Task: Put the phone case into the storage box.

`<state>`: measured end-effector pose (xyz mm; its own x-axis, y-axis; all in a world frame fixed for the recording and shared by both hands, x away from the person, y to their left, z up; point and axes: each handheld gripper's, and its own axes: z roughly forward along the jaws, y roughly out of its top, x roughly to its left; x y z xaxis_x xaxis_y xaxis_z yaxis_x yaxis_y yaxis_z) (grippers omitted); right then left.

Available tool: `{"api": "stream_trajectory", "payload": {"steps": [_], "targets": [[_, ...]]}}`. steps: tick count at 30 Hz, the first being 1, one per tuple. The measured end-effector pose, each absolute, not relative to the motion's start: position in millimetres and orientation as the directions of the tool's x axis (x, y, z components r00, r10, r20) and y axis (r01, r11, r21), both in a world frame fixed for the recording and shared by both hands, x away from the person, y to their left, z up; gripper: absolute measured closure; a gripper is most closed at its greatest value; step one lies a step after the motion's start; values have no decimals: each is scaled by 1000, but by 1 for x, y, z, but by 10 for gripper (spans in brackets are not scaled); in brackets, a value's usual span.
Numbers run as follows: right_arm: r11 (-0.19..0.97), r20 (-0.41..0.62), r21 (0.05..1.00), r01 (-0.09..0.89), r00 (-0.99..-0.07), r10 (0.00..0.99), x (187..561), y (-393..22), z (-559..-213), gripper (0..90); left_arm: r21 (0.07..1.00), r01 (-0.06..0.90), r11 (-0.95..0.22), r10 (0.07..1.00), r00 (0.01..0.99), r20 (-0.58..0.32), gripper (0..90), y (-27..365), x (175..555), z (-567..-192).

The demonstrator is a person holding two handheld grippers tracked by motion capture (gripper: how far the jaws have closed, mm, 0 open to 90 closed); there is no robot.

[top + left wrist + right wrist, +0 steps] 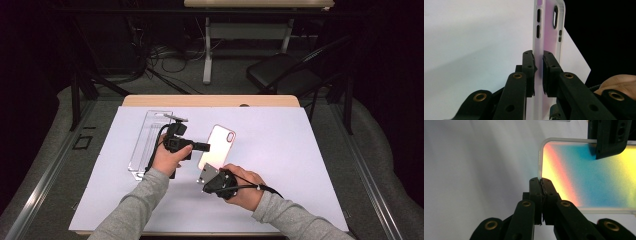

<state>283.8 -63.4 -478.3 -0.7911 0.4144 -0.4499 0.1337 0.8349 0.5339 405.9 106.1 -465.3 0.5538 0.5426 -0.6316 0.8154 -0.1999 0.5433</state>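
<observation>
Both tongs, left (538,68) and right (541,187), clamp the phone case (218,146).

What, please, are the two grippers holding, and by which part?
Both hold the translucent iridescent phone case: left gripper on a long side edge, right gripper at its bottom end.

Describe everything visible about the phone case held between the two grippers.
The phone case is a thin, frosted translucent shell with a glossy back that shifts from pink to rainbow colours. It has rounded corners, a camera cutout and side button slots. It hangs tilted above the white sheet. The left gripper is shut on one long edge, the right gripper on a bottom corner.
</observation>
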Motion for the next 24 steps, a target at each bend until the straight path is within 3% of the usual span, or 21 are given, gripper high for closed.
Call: {"api": "stream_trajectory", "payload": {"steps": [24], "targets": [[833, -445, 536, 139, -792, 418, 285, -64, -478, 877, 542, 817, -195, 543, 550, -634, 825, 106, 406, -465]]}}
